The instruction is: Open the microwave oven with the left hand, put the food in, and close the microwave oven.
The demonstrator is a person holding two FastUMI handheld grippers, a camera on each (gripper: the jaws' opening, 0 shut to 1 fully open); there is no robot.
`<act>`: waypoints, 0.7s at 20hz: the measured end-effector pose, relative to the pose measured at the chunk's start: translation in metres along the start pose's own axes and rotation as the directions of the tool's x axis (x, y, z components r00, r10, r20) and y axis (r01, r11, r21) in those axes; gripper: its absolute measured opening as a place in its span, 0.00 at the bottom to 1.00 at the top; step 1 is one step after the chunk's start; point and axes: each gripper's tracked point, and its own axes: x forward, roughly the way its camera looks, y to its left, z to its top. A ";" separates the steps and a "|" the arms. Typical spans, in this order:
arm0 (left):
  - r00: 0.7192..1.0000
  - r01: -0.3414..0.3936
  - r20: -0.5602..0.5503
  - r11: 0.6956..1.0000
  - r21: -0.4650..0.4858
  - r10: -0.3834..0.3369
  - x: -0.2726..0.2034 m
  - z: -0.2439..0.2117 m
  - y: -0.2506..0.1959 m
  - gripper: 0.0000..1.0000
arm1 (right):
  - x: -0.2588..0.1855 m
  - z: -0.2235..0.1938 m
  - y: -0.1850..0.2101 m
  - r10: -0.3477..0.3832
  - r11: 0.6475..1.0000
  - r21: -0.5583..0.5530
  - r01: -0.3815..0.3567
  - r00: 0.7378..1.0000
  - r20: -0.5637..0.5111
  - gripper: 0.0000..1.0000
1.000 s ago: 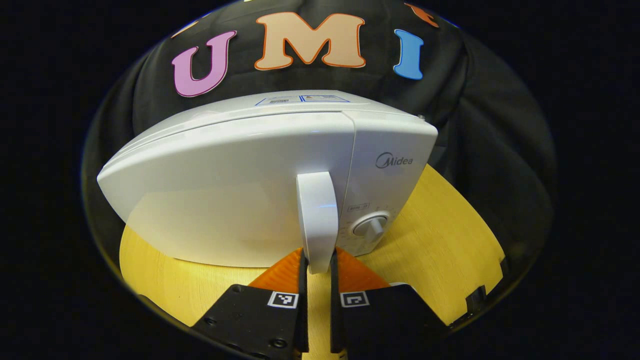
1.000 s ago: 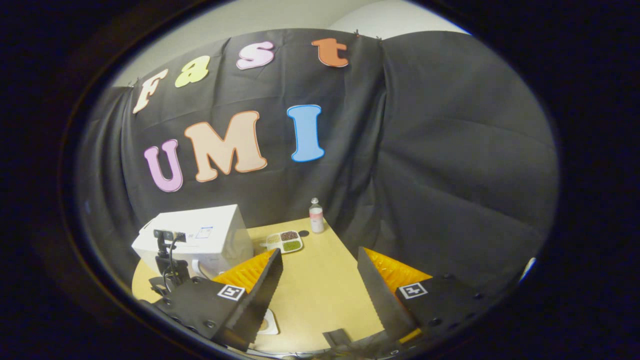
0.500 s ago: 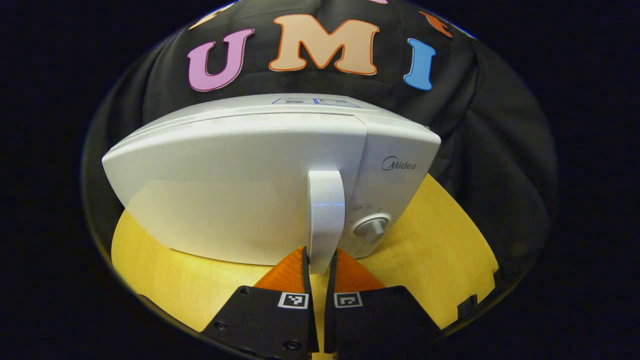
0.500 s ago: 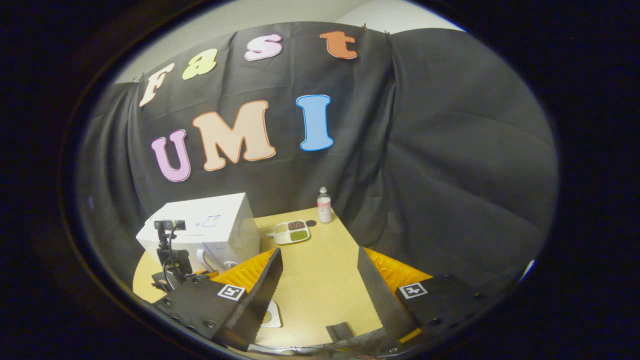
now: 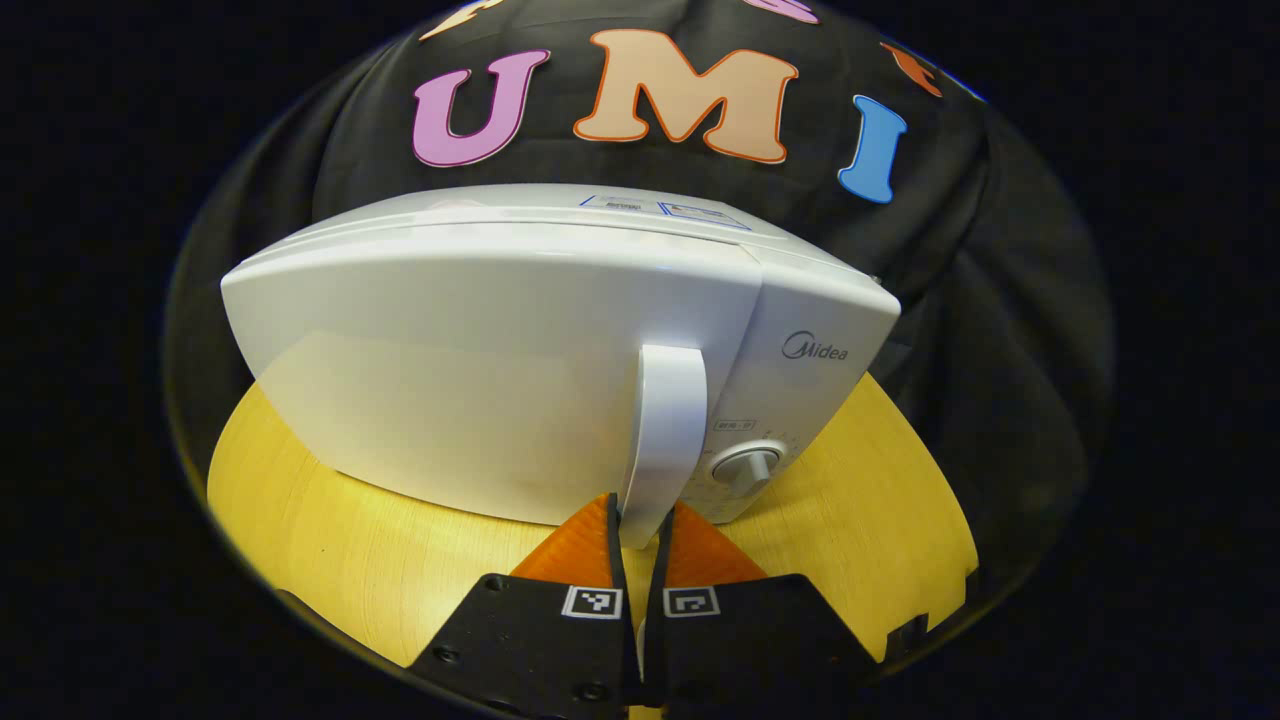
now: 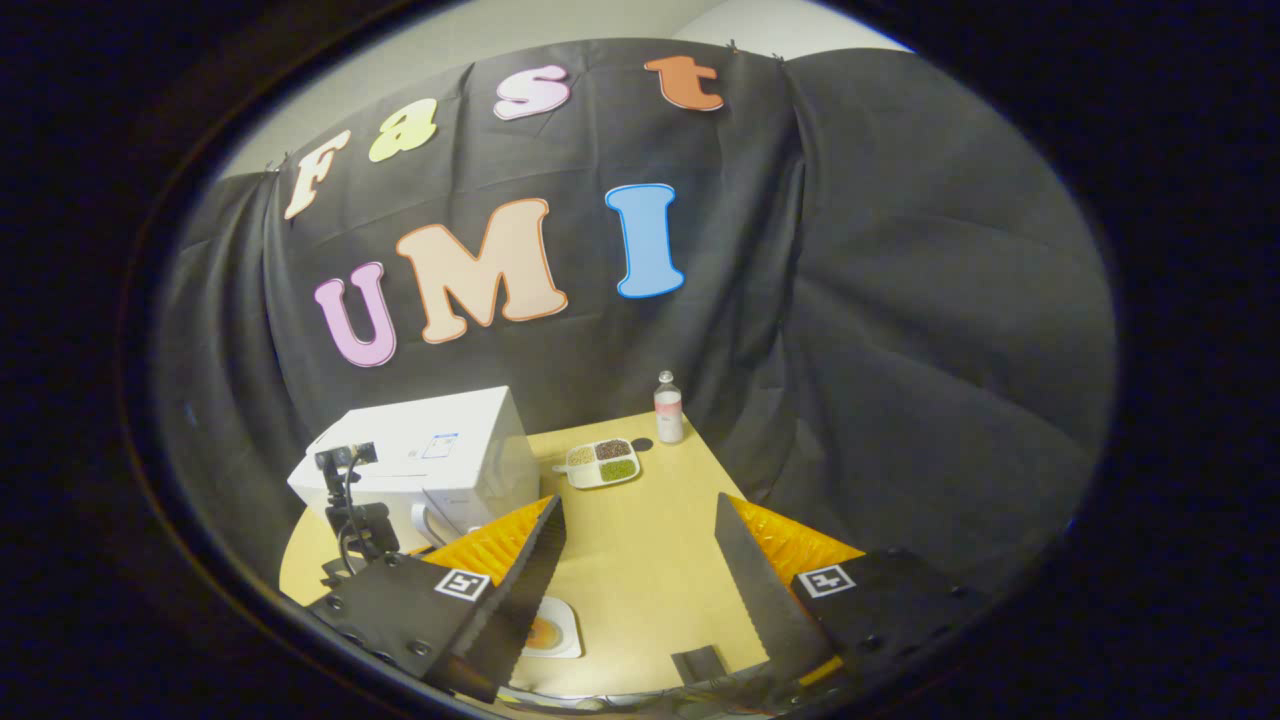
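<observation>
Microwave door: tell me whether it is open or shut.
Shut. The door sits flush with the control panel, one thin seam between them and no cavity exposed. The left claw is closed on the door handle.

One white microwave oven [image 5: 480, 370] stands on one round wooden table [image 5: 350, 570], with one door handle [image 5: 665, 440] and one control dial [image 5: 745, 465] at its 5 o'clock corner. In the right gripper view, one divided tray of food [image 6: 600, 463] with three compartments lies at 2 o'clock from the microwave, one small bottle [image 6: 668, 408] just beyond it, and one white plate [image 6: 550, 633] near the table's 6 o'clock edge. Two grippers: the left gripper [image 5: 637, 535] and the right gripper [image 6: 640, 560].
</observation>
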 end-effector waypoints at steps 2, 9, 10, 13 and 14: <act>1.000 0.003 0.001 1.000 -0.008 -0.003 -0.003 0.000 -0.001 0.01 | 0.004 -0.001 -0.002 -0.001 1.000 0.002 0.001 1.000 -0.007 0.92; 0.999 0.005 0.036 1.000 -0.008 -0.004 -0.015 0.001 0.011 0.00 | 0.025 -0.004 0.004 0.043 0.999 0.023 -0.042 0.998 -0.052 0.93; 1.000 0.008 0.004 1.000 -0.013 -0.008 -0.014 -0.007 0.013 0.00 | 0.028 -0.005 0.006 0.052 0.998 0.022 -0.050 0.997 -0.060 0.93; 1.000 0.023 0.012 0.999 0.030 -0.023 -0.013 -0.010 0.010 0.01 | 0.029 -0.010 0.006 0.056 0.998 0.009 -0.055 0.996 -0.068 0.92; 0.999 0.043 0.019 0.998 0.048 -0.043 -0.014 -0.010 0.005 0.01 | 0.029 -0.011 0.006 0.058 0.998 0.008 -0.058 0.996 -0.069 0.92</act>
